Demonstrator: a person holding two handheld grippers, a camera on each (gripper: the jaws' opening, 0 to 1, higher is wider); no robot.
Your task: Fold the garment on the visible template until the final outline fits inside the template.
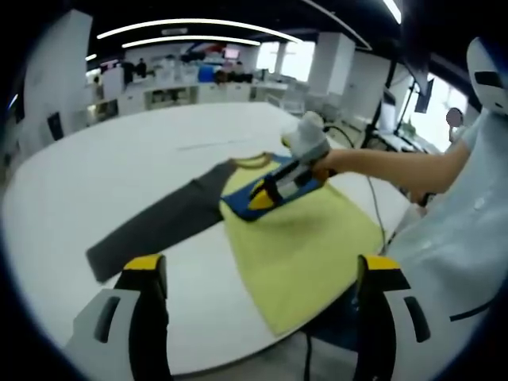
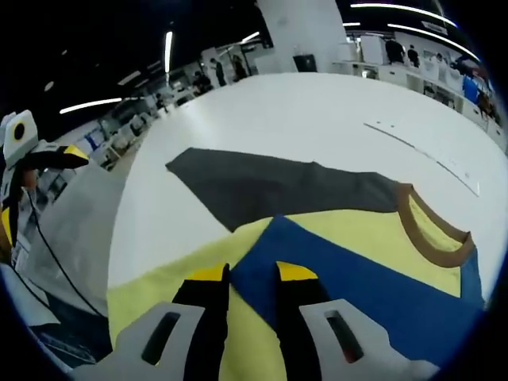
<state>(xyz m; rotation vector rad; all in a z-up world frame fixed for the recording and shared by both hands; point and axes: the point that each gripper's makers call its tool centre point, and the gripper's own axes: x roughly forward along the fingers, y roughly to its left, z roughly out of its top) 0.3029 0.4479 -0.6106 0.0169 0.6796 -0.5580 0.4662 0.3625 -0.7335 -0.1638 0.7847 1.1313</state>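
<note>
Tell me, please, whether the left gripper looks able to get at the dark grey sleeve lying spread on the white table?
Probably yes: the left gripper is open, and the dark grey sleeve lies flat on the white table ahead of it with nothing between. The right gripper works farther off on the yellow shirt.

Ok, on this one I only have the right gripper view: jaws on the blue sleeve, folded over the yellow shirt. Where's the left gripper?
Observer: The left gripper hovers above the yellow shirt near its hem, jaws wide apart, holding nothing.
Operator: Is the hem fully on the table?
Observer: Just about. The shirt's lower corner comes right up to the table edge nearest the person.
Operator: How does my gripper sit from outside?
Observer: The right gripper slants down, tips on the blue sleeve just below the collar.
</note>
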